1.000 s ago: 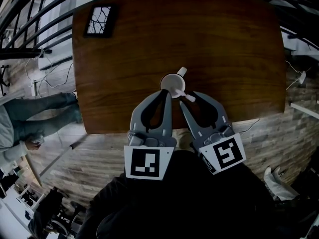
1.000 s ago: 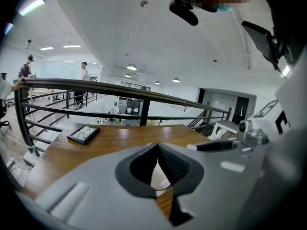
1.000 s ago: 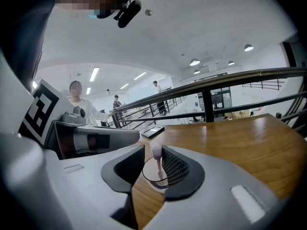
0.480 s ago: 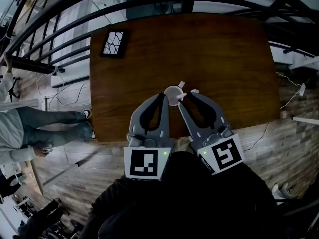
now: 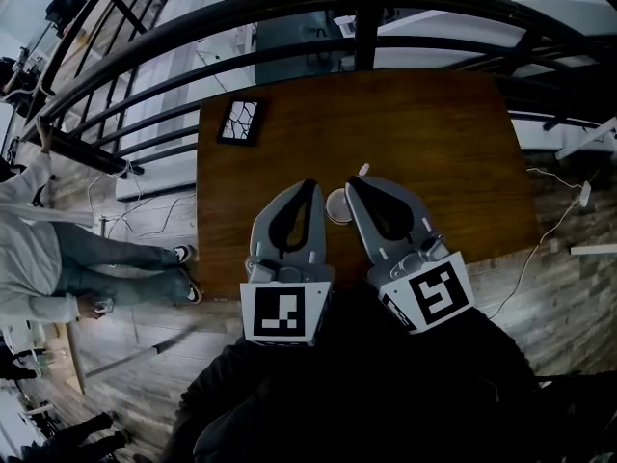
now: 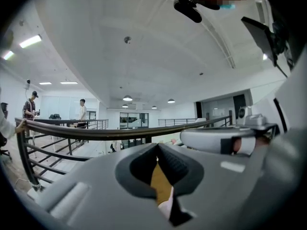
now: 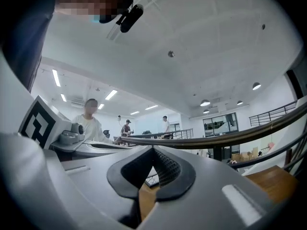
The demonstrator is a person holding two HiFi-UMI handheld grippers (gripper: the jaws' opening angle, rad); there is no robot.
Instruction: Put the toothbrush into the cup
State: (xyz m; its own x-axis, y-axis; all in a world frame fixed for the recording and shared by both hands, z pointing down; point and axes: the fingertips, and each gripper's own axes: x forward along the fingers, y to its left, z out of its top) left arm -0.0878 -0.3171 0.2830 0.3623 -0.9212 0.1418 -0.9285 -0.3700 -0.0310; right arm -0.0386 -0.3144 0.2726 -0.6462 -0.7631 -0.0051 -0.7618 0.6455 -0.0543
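Two empty hand-held grippers [image 5: 309, 183] [image 5: 351, 180], jaws together, flank the cup [image 5: 335, 206] holding the toothbrush [image 5: 363, 170].

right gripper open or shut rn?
Shut. The right gripper has just been closing its jaws; its own view shows the tips touching, with nothing held between them.

Open tabletop [image 5: 434, 133] beyond cup [image 5: 337, 206]; railing [image 5: 365, 37] behind
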